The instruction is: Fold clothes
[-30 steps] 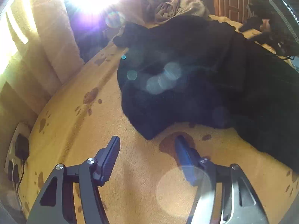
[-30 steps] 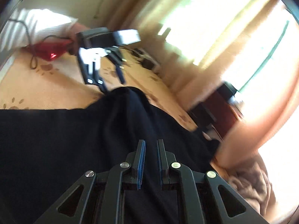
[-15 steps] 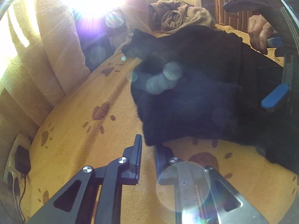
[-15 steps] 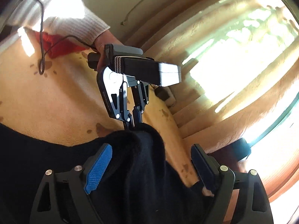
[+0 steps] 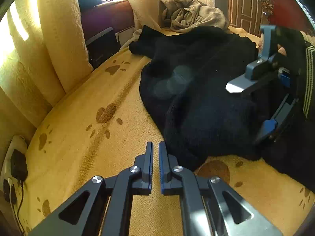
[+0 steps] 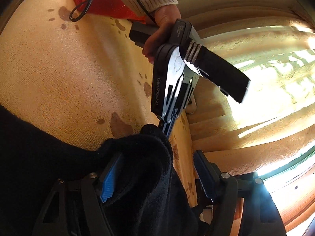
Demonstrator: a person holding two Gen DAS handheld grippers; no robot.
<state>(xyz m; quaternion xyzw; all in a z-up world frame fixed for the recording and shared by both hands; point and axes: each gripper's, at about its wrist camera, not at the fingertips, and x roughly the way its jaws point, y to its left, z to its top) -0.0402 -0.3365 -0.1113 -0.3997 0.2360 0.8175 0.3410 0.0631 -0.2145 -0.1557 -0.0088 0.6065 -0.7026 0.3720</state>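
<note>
The left gripper (image 5: 155,155) is seen low over the bed (image 5: 82,141), its fingers drawn almost together. In the right wrist view the tips meet a raised corner of the black garment (image 5: 206,102), and they look pinched on that corner, though the left wrist view shows only a thin gap with no cloth plainly in it. The right gripper (image 6: 157,177) is spread wide, a hump of the black cloth bulging up between its blue pads (image 6: 109,181) without being clamped.

The garment is spread across the right half of the bed, running from the near edge toward the far edge. It lies rumpled, with one flap doubled back over the body near the front — no flat, squared fold is shown. A crumpled beige garment (image 5: 193,13) is heaped at the far edge beside the curtain (image 5: 55,45).

As a judgement, folding of the black piece is partway at most: smoothing and further folds remain, and the beige heap is not folded.
</note>
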